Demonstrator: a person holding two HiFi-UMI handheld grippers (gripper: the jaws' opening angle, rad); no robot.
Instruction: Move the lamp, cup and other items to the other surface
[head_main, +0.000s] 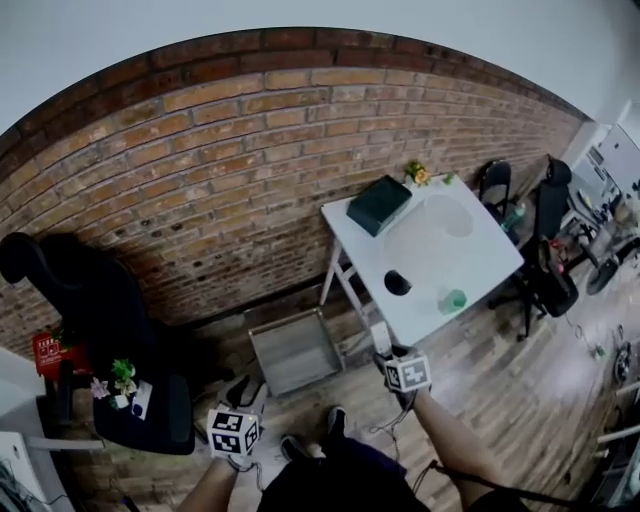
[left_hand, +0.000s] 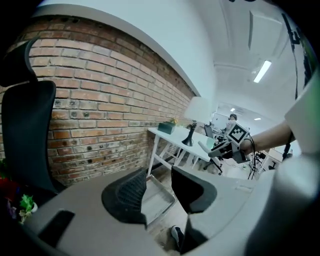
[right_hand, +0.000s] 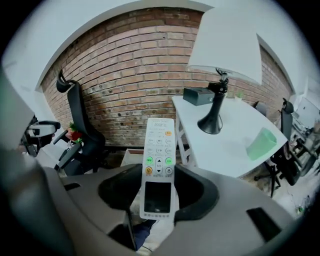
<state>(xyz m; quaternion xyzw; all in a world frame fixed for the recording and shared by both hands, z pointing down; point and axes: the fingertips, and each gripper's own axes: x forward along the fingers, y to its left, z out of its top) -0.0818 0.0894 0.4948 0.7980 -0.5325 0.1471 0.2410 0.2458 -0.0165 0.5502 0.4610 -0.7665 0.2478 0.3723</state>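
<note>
A white table (head_main: 470, 262) by the brick wall carries a lamp (head_main: 436, 232) with a white shade and black foot, a green cup (head_main: 452, 300) and a dark green box (head_main: 379, 204). My right gripper (head_main: 386, 356) hangs off the table's near edge, shut on a white remote control (right_hand: 159, 170) that sticks out forward between its pads. From this gripper the lamp (right_hand: 218, 100) and the cup (right_hand: 262, 142) lie ahead to the right. My left gripper (head_main: 240, 402) is lower left over the floor. Its jaws (left_hand: 159, 192) are shut with nothing between them.
A black office chair (head_main: 110, 330) at the left holds a small plant (head_main: 123, 373) and other small items on its seat. A metal tray (head_main: 295, 350) lies on the wooden floor between chair and table. More chairs (head_main: 545, 235) stand beyond the table at the right.
</note>
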